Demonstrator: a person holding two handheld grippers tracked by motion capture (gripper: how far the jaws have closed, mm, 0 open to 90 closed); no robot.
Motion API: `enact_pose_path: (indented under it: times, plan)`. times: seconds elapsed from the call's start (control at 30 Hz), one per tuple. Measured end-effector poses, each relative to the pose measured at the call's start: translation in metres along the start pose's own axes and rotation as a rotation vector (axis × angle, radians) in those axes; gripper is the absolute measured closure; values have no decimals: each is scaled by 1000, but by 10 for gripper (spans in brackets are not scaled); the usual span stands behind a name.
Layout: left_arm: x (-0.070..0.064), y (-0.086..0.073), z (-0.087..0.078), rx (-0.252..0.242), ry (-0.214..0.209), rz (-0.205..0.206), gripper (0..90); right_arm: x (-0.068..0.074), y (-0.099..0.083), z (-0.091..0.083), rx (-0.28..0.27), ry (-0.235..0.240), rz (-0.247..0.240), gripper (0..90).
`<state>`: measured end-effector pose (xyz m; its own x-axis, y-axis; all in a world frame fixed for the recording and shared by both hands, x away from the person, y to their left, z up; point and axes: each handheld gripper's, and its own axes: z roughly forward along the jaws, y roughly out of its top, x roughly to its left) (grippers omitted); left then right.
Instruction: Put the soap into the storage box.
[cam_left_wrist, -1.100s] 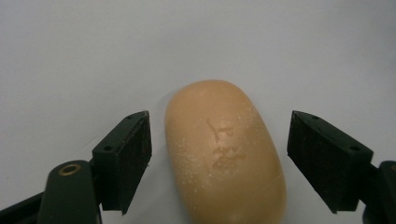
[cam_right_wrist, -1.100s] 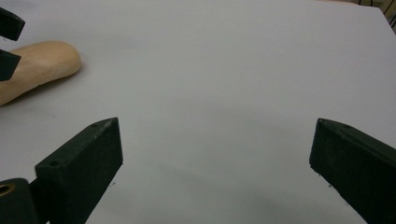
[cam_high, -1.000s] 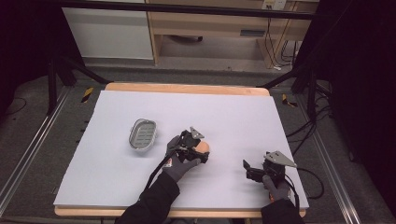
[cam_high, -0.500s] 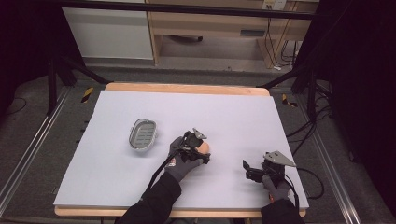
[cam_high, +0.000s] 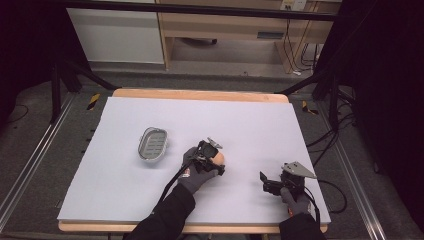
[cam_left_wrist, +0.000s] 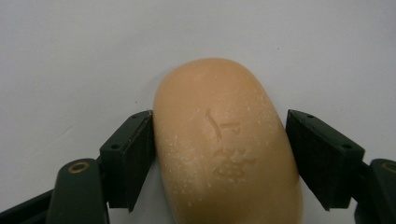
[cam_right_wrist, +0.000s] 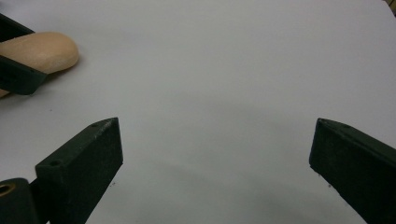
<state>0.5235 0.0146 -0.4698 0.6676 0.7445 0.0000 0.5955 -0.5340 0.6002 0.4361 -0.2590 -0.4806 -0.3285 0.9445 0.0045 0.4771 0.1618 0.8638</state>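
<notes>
Two jaws of the left gripper (cam_left_wrist: 219, 154) stand around the soap (cam_left_wrist: 224, 144): one touches its side, the other is just beside it, not yet clenched. The soap lies on the worktop (cam_high: 250, 120), with the soap dish (cam_high: 152, 143) at 10 o'clock from it. Better to close evenly across the middle, so the slippery bar does not turn. The right gripper (cam_right_wrist: 215, 158) rests released at 4 o'clock.

One soap bar (cam_left_wrist: 224, 149), one dish (cam_high: 152, 143).
</notes>
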Motion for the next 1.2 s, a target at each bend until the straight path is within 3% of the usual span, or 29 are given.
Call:
enact_pose_path:
  times: [0.13, 0.53, 0.87, 1.2]
  plan:
    - [-3, 2, 1, 16, 25, 3, 247, 0, 0, 0, 2, -1, -5, 30]
    - [-3, 4, 0, 30, 37, -24, 307, 0, -1, 1, 4, -3, -10, 30]
    - [-1, 4, -4, 43, 8, -17, 315, 0, -1, 2, 7, -2, -5, 29]
    - [-1, 2, -18, 2, -9, -11, 316, 0, -1, 2, 5, -6, -9, 30]
